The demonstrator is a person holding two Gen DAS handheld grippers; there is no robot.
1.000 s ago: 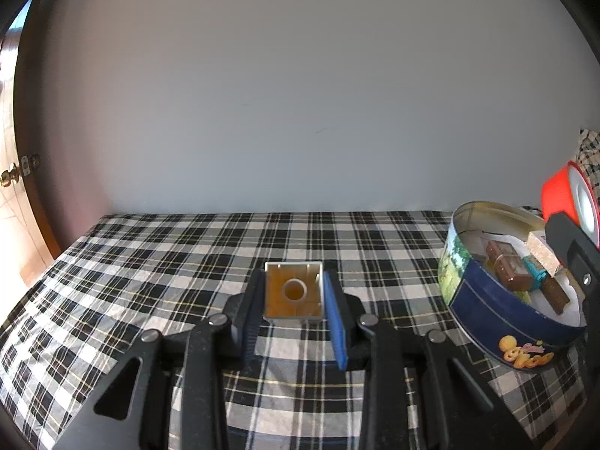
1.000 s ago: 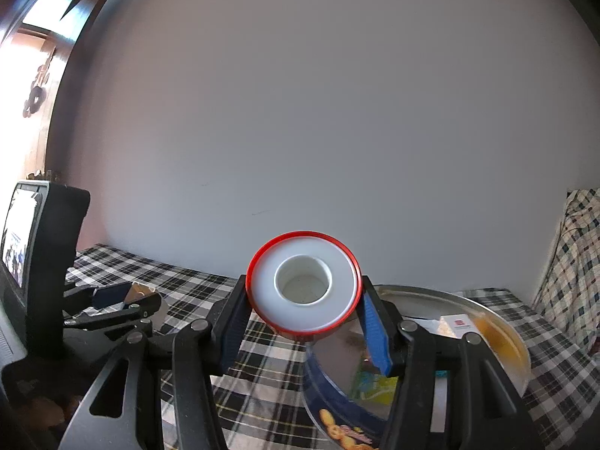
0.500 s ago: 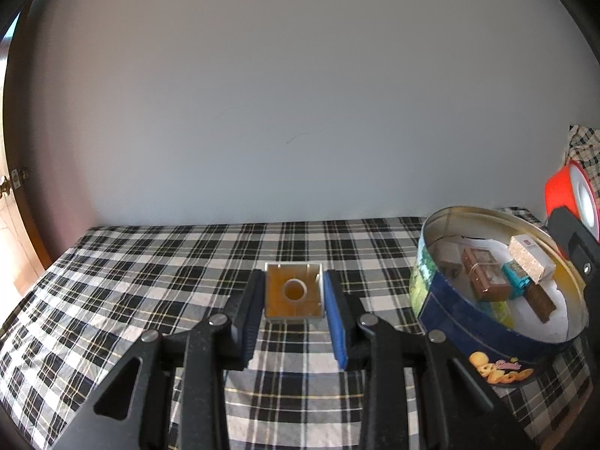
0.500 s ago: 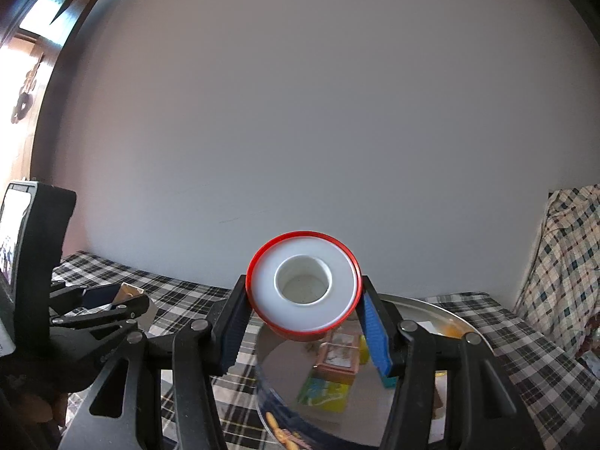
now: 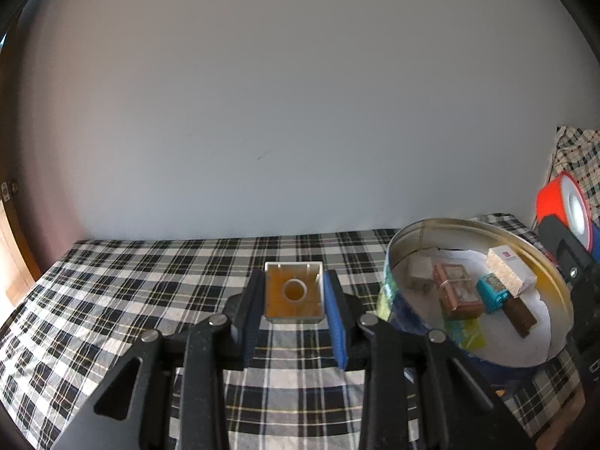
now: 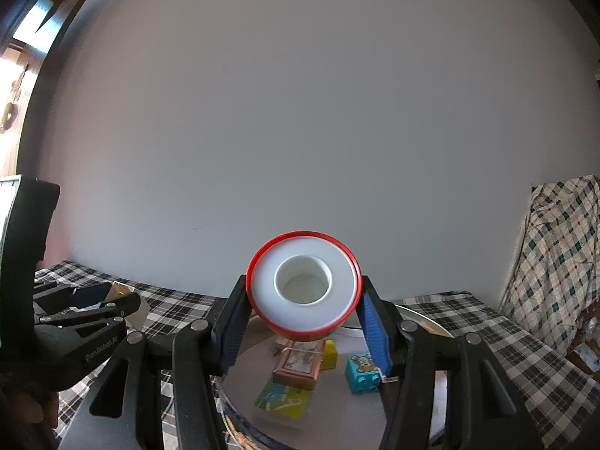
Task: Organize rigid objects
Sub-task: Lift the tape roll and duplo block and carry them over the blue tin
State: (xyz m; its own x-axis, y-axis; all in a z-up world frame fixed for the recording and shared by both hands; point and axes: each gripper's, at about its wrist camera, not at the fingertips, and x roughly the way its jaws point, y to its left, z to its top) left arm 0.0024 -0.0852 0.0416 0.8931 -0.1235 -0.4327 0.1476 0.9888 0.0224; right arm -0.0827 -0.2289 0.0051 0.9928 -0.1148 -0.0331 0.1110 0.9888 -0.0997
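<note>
My left gripper (image 5: 293, 296) is shut on a square white block with an amber face and a round hole (image 5: 293, 290), held above the checked cloth, left of the round cookie tin (image 5: 412, 322). My right gripper (image 6: 303, 300) is shut on a red-and-white round spool (image 6: 303, 285), held above the tin (image 6: 431, 326); it also shows in the left wrist view (image 5: 562, 202). Inside the tin lie a brown box (image 6: 298, 365), a teal bear block (image 6: 362, 367), a yellow block (image 6: 330, 352) and a white packet (image 5: 512, 266).
A black-and-white checked cloth (image 5: 150, 281) covers the surface up to a plain white wall. A plaid fabric (image 6: 558, 255) hangs at the right. A wooden door (image 5: 11, 262) is at the far left. The left gripper shows in the right wrist view (image 6: 90, 311).
Both grippers have moved nearer the tin with their objects still held. The tin now sits closer to the left gripper and directly under the right one.
</note>
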